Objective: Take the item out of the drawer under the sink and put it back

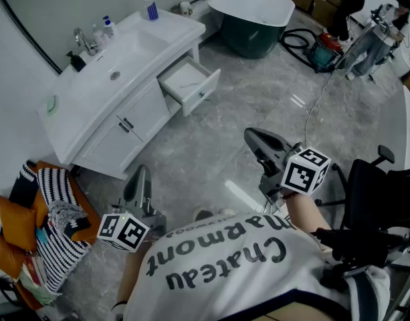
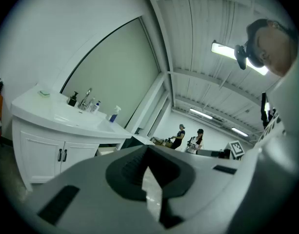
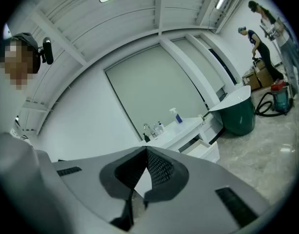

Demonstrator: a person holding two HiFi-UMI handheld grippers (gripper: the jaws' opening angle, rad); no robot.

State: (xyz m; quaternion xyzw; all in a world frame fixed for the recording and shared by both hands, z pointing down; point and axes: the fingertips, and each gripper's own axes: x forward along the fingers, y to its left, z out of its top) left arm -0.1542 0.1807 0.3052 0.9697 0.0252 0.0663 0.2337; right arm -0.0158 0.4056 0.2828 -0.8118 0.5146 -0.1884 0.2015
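Note:
A white vanity (image 1: 146, 112) with a sink (image 1: 118, 62) stands at the upper left of the head view. Its right-hand drawer (image 1: 190, 84) is pulled open; a thin pale thing lies inside, too small to identify. The drawer (image 3: 202, 148) also shows in the right gripper view, and its edge (image 2: 106, 150) in the left gripper view. My left gripper (image 1: 142, 170) hangs low over the floor, well short of the vanity, with its jaws together and nothing in them. My right gripper (image 1: 249, 134) is raised at mid-right, shut and empty, about a metre from the drawer.
A dark green bathtub (image 1: 253, 15) stands behind the vanity. A vacuum cleaner (image 1: 323, 52) with hose and two people (image 1: 352, 2) are at the far right. A black chair (image 1: 372, 202) is close on my right. Striped cloth and orange cushions (image 1: 51, 212) lie left. A spray bottle (image 1: 148, 4) and tap (image 1: 85, 42) sit on the counter.

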